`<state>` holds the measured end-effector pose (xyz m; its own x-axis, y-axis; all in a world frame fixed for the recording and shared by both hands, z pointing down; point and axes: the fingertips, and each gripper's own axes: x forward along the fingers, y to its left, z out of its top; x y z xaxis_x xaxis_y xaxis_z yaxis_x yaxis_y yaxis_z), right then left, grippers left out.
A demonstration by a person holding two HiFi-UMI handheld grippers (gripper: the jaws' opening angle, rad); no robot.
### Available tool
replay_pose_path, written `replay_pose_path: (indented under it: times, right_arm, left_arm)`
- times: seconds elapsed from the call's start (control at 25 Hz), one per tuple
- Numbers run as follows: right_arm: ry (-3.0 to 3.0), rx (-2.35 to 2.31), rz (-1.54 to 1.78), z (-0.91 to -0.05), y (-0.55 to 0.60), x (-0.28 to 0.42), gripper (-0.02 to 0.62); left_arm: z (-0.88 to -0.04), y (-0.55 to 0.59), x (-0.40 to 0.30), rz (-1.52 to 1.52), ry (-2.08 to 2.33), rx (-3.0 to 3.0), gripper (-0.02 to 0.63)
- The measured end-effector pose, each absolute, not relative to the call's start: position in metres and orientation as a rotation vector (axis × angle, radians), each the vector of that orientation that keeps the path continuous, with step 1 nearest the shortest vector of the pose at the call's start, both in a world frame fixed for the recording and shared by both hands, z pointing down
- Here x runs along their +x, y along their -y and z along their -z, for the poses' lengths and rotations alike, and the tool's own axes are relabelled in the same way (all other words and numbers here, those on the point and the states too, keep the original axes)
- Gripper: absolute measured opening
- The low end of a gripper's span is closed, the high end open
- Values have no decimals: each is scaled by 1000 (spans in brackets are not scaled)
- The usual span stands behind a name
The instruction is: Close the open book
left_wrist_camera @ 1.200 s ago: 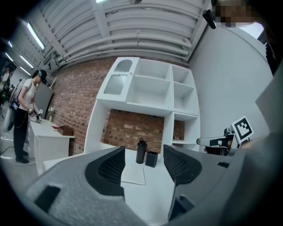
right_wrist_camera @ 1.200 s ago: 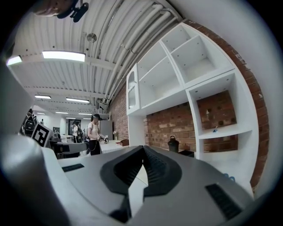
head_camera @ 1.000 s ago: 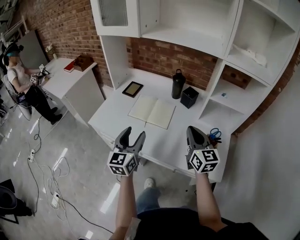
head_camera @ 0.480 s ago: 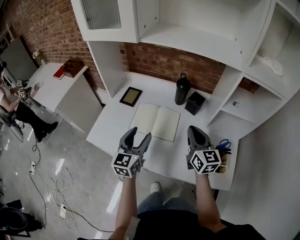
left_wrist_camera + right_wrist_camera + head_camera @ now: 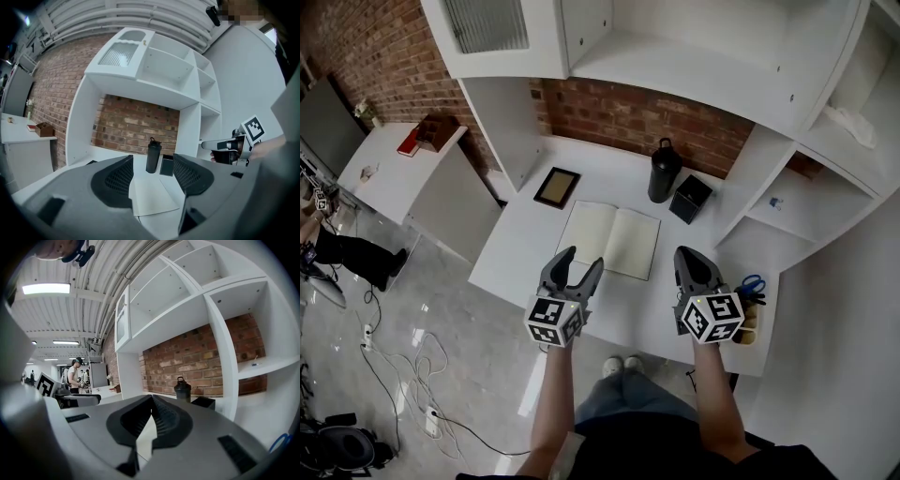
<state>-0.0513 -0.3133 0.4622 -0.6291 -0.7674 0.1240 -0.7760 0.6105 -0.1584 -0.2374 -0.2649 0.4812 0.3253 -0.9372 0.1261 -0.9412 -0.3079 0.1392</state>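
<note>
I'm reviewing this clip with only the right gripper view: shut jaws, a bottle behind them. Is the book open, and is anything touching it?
Observer: The book lies open and flat on the desk; nothing touches it.
Operator: How does the left gripper stand?
Observer: The left gripper has its jaws apart and empty, short of the book.
Operator: Anything left of the book?
Observer: A small dark frame lies on the desk there.

Cream-paged open book (image 5: 609, 240) flat on the white counter (image 5: 525, 258)
Left hand-held gripper (image 5: 577, 265) spread wide, right hand-held gripper (image 5: 686, 255) pinched, both near it.
</note>
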Motion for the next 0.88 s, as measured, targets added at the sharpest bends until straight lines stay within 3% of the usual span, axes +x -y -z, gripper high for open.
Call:
replay_pose_path:
  times: [0.28,0.88]
  right_arm:
    - [2766,1295,-290,-468,312,-47,0]
    - [2720,1287,-377,-502,313,-24,0]
  left_arm:
    - [-491,283,-224,-300,1660,2523,241]
    - [-587,314,-162,-1366,1070,2773,232]
